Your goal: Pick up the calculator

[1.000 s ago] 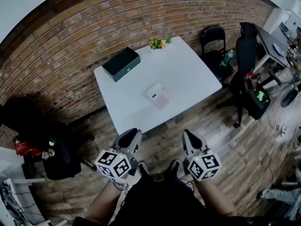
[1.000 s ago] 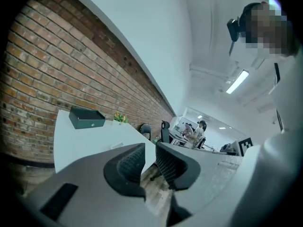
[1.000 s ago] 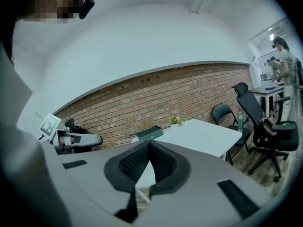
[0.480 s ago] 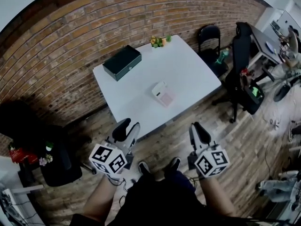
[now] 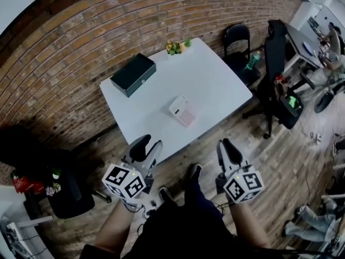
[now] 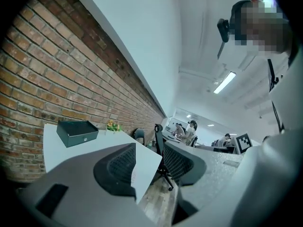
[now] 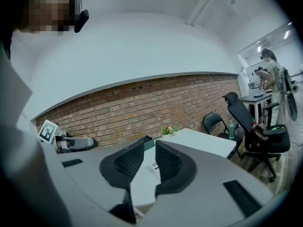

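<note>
The calculator [image 5: 182,111], white with a pink lower half, lies flat on the white table [image 5: 215,85] near its front edge. Both grippers hang over the wooden floor short of the table, pointing at it. My left gripper [image 5: 148,143] is opening; in the left gripper view its jaws [image 6: 148,148] stand wide apart with nothing between them. My right gripper [image 5: 225,144] has its jaws drawn together. In the right gripper view [image 7: 150,143] only a thin slit shows between the pads, nothing in it. Neither gripper touches the calculator.
A black box [image 5: 133,74] sits at the table's far left corner and a small bunch of flowers [image 5: 177,46] at its far edge by the brick wall. A black folding chair [image 5: 237,39] and an office chair [image 5: 275,53] stand to the right. My shoe [image 5: 191,174] is near the table's front.
The left jaws have opened from shut to wide apart. Both grippers have edged toward the table, and one foot has stepped forward.
</note>
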`<action>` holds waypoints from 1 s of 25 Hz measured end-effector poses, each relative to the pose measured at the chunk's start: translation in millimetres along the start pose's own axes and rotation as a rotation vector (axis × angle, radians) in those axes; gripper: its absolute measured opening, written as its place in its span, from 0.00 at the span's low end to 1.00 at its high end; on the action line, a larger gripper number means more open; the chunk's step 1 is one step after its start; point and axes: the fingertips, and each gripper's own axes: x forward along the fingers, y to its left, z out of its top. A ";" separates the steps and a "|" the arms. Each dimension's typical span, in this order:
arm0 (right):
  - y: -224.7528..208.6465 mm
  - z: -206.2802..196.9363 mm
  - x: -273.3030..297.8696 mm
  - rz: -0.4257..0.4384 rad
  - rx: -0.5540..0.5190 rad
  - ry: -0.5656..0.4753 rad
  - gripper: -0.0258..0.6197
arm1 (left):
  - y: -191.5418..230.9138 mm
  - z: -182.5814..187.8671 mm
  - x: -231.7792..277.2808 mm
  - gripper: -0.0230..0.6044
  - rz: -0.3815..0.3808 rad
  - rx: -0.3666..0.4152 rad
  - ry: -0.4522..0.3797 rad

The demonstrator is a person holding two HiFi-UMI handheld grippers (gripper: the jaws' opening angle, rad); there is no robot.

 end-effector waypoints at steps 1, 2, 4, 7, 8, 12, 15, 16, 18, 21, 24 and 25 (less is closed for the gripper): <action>-5.1 1.7 6.4 0.008 0.004 -0.001 0.16 | 1.8 2.4 5.1 0.31 0.010 0.003 0.000; -10.5 4.4 14.0 0.017 0.009 -0.004 0.16 | 4.7 5.6 10.1 0.31 0.023 0.004 -0.002; -21.5 11.5 32.5 0.042 0.020 -0.012 0.16 | 12.8 14.2 20.3 0.31 0.057 0.002 -0.009; -37.9 26.0 61.9 0.095 0.033 -0.025 0.15 | 21.2 28.1 41.9 0.31 0.105 0.016 -0.013; -44.5 30.5 70.4 0.113 0.026 -0.025 0.15 | 21.1 31.3 51.3 0.31 0.115 0.026 -0.010; -68.2 48.1 98.5 0.183 -0.093 -0.021 0.19 | 8.9 32.8 91.3 0.31 0.124 0.108 0.035; -82.2 57.7 116.7 0.233 -0.132 -0.017 0.19 | 6.4 30.3 114.0 0.31 0.148 0.093 0.042; -86.9 59.2 121.8 0.248 -0.127 -0.010 0.19 | 7.1 29.5 119.5 0.31 0.164 0.080 0.040; -94.6 61.4 130.4 0.281 -0.121 0.006 0.18 | 8.0 26.8 128.8 0.31 0.197 0.068 0.045; -102.9 61.9 143.0 0.327 -0.134 0.029 0.18 | 10.7 21.3 139.3 0.31 0.232 0.053 0.057; -109.8 60.0 156.4 0.343 -0.138 0.047 0.18 | 19.5 14.4 147.4 0.31 0.253 0.025 0.073; -111.3 59.0 161.0 0.345 -0.134 0.052 0.18 | 23.6 12.2 149.9 0.31 0.259 0.019 0.081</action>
